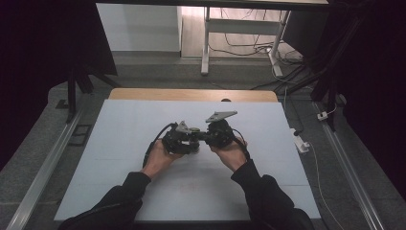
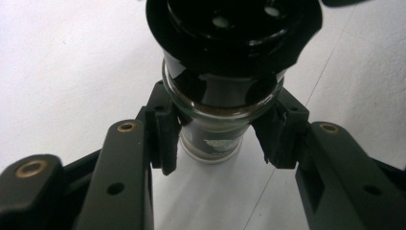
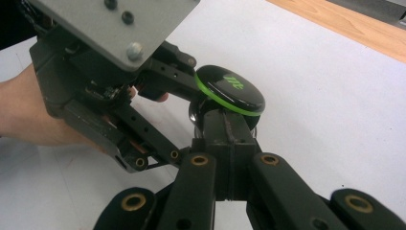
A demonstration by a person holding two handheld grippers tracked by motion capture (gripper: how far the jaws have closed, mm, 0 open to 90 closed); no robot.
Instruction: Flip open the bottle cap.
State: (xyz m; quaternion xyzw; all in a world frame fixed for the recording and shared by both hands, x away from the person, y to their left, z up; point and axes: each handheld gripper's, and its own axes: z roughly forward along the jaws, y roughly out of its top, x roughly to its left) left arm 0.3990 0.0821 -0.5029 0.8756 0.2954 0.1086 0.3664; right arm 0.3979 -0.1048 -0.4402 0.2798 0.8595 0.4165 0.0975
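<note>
A small glass jar [image 2: 215, 115] with dark contents and a black lid [image 3: 230, 91] ringed in green hangs tilted over the middle of the white table [image 1: 119, 158]. My left gripper [image 2: 220, 139] is shut on it, pads pressed to both sides of the glass just under the lid. My right gripper [image 3: 229, 139] faces it from the right. Its jaws are shut together, with nothing visible between the pads, and their tips rest against the jar below the lid. In the high view the left gripper [image 1: 191, 138] and the right gripper [image 1: 205, 136] meet nose to nose.
A wooden strip [image 1: 191, 94] runs along the table's far edge. Dark stands [image 1: 76, 86] flank the table's back corners. Cables and a white plug block [image 1: 300, 142] lie on the floor to the right. Metal rails [image 1: 43, 167] run along both sides.
</note>
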